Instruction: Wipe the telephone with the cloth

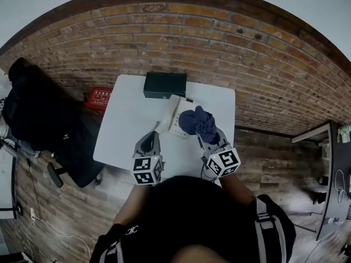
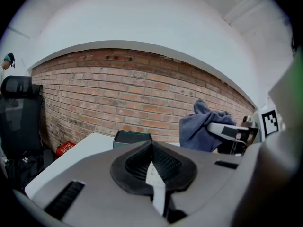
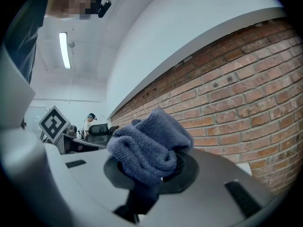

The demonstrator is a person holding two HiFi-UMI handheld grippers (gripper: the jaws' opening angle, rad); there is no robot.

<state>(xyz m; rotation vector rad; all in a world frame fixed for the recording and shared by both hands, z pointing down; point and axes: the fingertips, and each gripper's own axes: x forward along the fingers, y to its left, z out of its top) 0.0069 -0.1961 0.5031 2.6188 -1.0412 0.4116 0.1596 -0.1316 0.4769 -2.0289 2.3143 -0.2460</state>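
Right hand-held gripper [image 1: 205, 138] is clamped on the cloth [image 1: 199, 121], a dark blue bundle bunched up between the pads and spilling over the top of them; in the right gripper view the towelling fills the jaws completely, with a darker tail hanging down below. From the head view the cloth sits over the right side of the telephone [image 1: 174, 118]; whether it's actually touching the phone, I can't tell from here.

The telephone is pale, lying on the white desk [image 1: 125, 129], roughly mid-desk and just in front of a black box [image 1: 164, 85] that stands at the far edge against the brick wall [image 1: 230, 43].

Left hand-held gripper [image 1: 153, 138] is over the desk just left of the telephone; its jaws are drawn together, pads meeting in a narrow V with only a thin pale sliver showing between them, and nothing held there that I can make out. Its own view looks across the desk to the black box and the wall, with the cloth held up at the right.

Off the desk's left side, a red crate [image 1: 100, 97] on the floor by the wall; a black office chair [image 1: 34, 114] further left.
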